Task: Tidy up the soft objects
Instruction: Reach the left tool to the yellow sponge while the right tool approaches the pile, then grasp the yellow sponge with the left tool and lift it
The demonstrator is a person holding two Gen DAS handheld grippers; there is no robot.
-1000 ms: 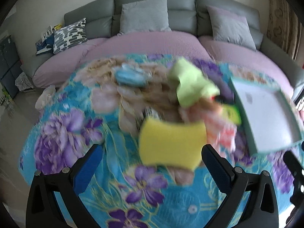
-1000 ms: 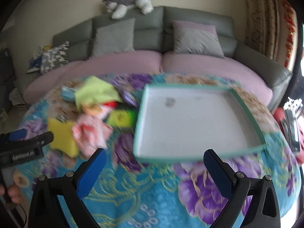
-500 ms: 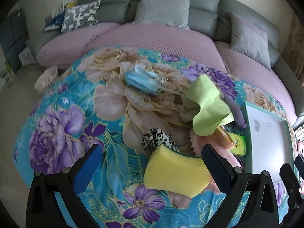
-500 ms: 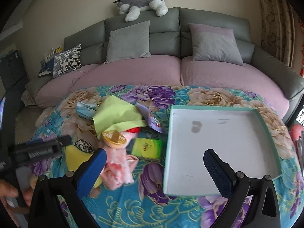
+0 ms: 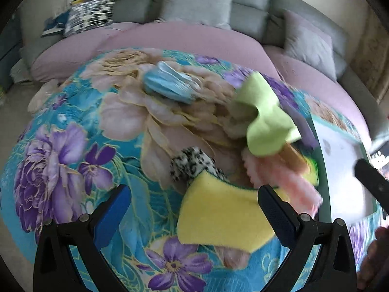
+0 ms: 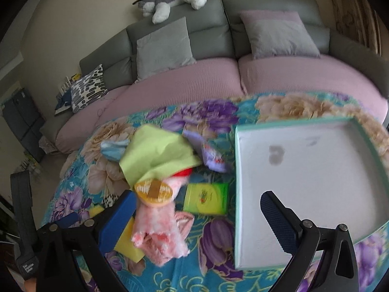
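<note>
Floral tablecloth [image 6: 214, 112] seen before grey sofa [image 6: 218, 24]; green packet [image 6: 206, 198] print unreadable; left gripper [image 5: 194, 203], right gripper [image 6: 198, 208] both spread, nothing held.

The left gripper [image 5: 194, 203] is held with its jaws spread wide, blue pads at 8 and 4 o'clock of its own view, nothing clamped between them. The right gripper [image 6: 197, 210] is likewise held wide open and empty. A hand [image 5: 373, 258] is seen at 4 o'clock in the left wrist view, gripping the right tool's handle.
</note>
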